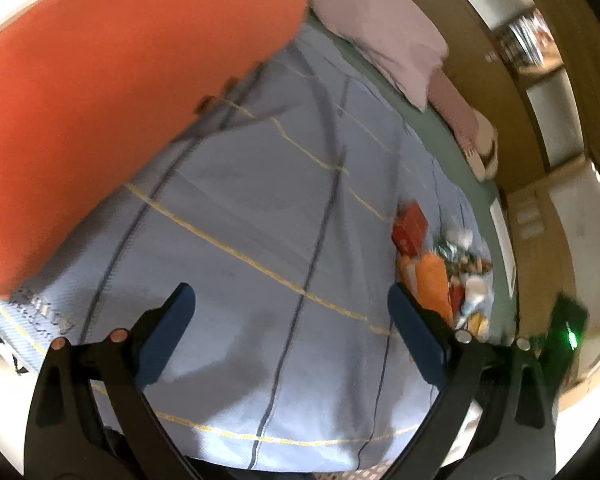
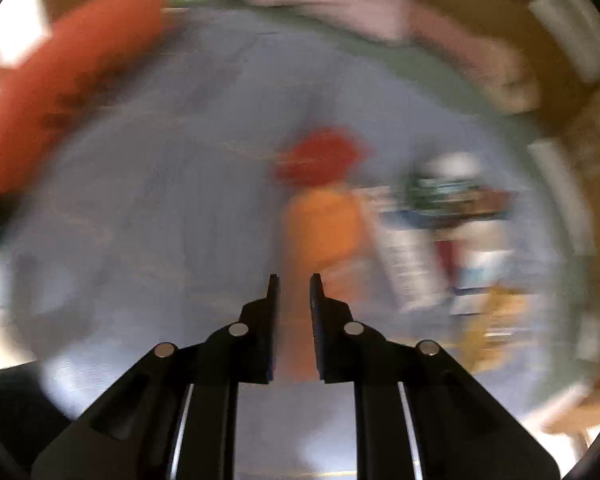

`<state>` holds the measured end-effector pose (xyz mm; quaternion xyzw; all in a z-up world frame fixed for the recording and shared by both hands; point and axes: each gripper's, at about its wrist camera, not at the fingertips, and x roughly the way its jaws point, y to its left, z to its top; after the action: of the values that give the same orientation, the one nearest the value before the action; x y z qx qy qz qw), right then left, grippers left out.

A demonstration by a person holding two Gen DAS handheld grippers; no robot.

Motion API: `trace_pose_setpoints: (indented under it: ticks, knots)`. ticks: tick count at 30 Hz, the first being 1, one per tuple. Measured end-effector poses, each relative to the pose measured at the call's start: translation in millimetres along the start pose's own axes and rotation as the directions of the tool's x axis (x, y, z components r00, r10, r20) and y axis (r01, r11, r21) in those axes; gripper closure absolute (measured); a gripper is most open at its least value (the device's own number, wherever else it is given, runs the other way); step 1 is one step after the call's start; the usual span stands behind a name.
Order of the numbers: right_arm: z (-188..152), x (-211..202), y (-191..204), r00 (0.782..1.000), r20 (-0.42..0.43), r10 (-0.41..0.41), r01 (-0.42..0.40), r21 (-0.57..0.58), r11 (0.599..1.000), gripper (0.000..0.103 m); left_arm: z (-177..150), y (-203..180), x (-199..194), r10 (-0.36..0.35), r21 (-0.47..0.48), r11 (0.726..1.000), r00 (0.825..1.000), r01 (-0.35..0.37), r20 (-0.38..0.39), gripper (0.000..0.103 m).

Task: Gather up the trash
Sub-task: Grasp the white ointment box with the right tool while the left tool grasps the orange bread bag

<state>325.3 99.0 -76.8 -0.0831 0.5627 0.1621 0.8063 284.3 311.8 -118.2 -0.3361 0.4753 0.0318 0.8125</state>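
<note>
We are looking down on a bed (image 1: 260,208) with a pale blue checked cover, and the trash pile (image 1: 448,276) lies bunched near its far right edge, beside the green sheet border. From the left gripper (image 1: 292,320) the pile sits off to the right, just past the right-hand jaw; those jaws stand wide apart with nothing but bedcover between them. Released, then, and empty.

The right gripper (image 2: 295,292) has the better line. Its view is badly smeared, but the trash pile (image 2: 400,232) lies ahead and slightly right of its jaws. An orange wrapper (image 2: 324,228) is almost dead ahead, its long axis running roughly away from the jaws, with a red packet (image 2: 320,156) just beyond it. The jaws are clenched to a narrow slot. An orange streak shows through the gap, but we cannot tell from the blur whether anything is pinched there or whether it is just the wrapper behind. We judge the right hand the nearer one for the next pick.

The pile itself reads as mixed wrappers: red packet (image 1: 410,228), orange wrapper (image 1: 434,284), white and green scraps, something yellow at the near end. Light, crinkly stuff, likely to slide on the cloth.

An orange cushion (image 1: 120,92) fills the left side, well apart from the trash.
</note>
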Motion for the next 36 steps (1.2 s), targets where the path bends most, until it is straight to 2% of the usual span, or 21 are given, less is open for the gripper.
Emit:
trace_pose_setpoints:
  ticks: [1, 2, 3, 5, 6, 7, 8, 10, 12, 13, 14, 15, 16, 20, 22, 24, 26, 29, 31, 34, 36]
  knots:
    - [-1, 2, 5, 0.981, -0.028, 0.191, -0.19, 0.024, 0.981, 0.087, 2, 5, -2, 0.004, -0.021, 1.0, 1.0, -0.004, 0.005, 0.007]
    - [-6, -3, 4, 0.954, -0.023, 0.299, -0.297, 0.052, 0.953, 0.087, 3, 9, -3, 0.009, -0.037, 0.999, 1.0, -0.008, 0.008, 0.007]
    - [-7, -7, 1, 0.939, 0.002, 0.344, -0.343, 0.068, 0.937, 0.086, 5, 14, -4, 0.015, -0.056, 0.998, 1.0, -0.015, 0.011, 0.007]
    - [-8, -26, -14, 0.94, 0.114, 0.32, -0.331, 0.09, 0.939, 0.084, 5, 17, -5, 0.022, -0.061, 0.998, 1.0, -0.021, 0.011, 0.007]
    - [-6, -37, -29, 0.954, 0.195, 0.228, -0.255, 0.127, 0.959, 0.079, 5, 17, -5, 0.022, -0.053, 0.998, 1.0, -0.021, 0.01, 0.007]
    - [-9, -43, -40, 0.959, 0.233, 0.161, -0.204, 0.173, 0.964, 0.062, 5, 16, -4, 0.022, -0.046, 0.999, 1.0, -0.021, 0.008, 0.007]
    - [-11, -43, -73, 0.963, 0.267, 0.025, -0.115, 0.325, 0.939, 0.047, 4, 15, -4, 0.022, -0.04, 0.999, 1.0, -0.022, 0.006, 0.007]
    - [-15, -31, -107, 0.97, 0.241, -0.044, -0.077, 0.471, 0.879, 0.046, 3, 12, 0, 0.028, -0.028, 0.999, 1.0, -0.028, -0.003, 0.007]
    - [-24, 2, -140, 0.988, 0.151, -0.005, -0.08, 0.553, 0.829, 0.046, 1, 9, 4, 0.035, -0.016, 0.999, 0.999, -0.035, -0.015, 0.007]
    - [-32, 21, -147, 0.991, 0.12, 0.063, -0.12, 0.567, 0.815, 0.047, 0, 8, 6, 0.035, -0.011, 0.999, 0.999, -0.035, -0.02, 0.007]
    - [-39, 28, -145, 0.981, 0.136, 0.139, -0.192, 0.563, 0.804, 0.047, 0, 6, 7, 0.032, -0.004, 0.999, 0.999, -0.032, -0.026, 0.007]
    - [-44, 39, -142, 0.941, 0.172, 0.29, -0.336, 0.545, 0.768, 0.047, -2, 5, 8, 0.031, -0.002, 1.0, 0.999, -0.031, -0.027, 0.007]
    - [-47, 43, -136, 0.911, 0.182, 0.371, -0.409, 0.516, 0.752, 0.048, -2, 4, 9, 0.035, 0.001, 0.999, 0.999, -0.035, -0.027, 0.006]
    - [-45, 40, -105, 0.893, 0.134, 0.429, -0.446, 0.383, 0.809, 0.048, -4, 5, 14, 0.054, -0.003, 0.999, 0.998, -0.055, -0.037, 0.005]
    - [-44, 25, -109, 0.909, 0.165, 0.381, -0.416, 0.368, 0.832, 0.048, -5, 1, 20, 0.073, 0.013, 0.997, 0.996, -0.073, -0.044, 0.005]
    - [-44, 2, -127, 0.931, 0.233, 0.281, -0.353, 0.377, 0.856, 0.046, -9, -12, 30, 0.081, 0.057, 0.995, 0.994, -0.077, -0.071, 0.005]
    - [-49, -16, -150, 0.958, 0.256, 0.129, -0.231, 0.419, 0.878, 0.033, -14, -24, 38, 0.071, 0.105, 0.993, 0.992, -0.06, -0.102, 0.005]
    - [-36, -4, -188, 0.981, 0.185, -0.063, -0.028, 0.452, 0.892, 0.029, -27, -48, 50, 0.044, 0.194, 0.981, 0.987, -0.013, -0.157, 0.005]
    - [-28, 16, -208, 0.989, 0.139, -0.052, -0.019, 0.465, 0.885, 0.029, -33, -53, 55, 0.045, 0.222, 0.975, 0.983, -0.004, -0.18, 0.005]
    - [-25, 53, -235, 0.996, 0.081, 0.048, -0.082, 0.503, 0.861, 0.029, -36, -55, 64, 0.058, 0.243, 0.97, 0.977, -0.007, -0.206, 0.005]
    - [-22, 70, -240, 0.996, 0.055, 0.073, -0.09, 0.509, 0.856, 0.029, -36, -52, 68, 0.062, 0.23, 0.973, 0.974, -0.011, -0.216, 0.005]
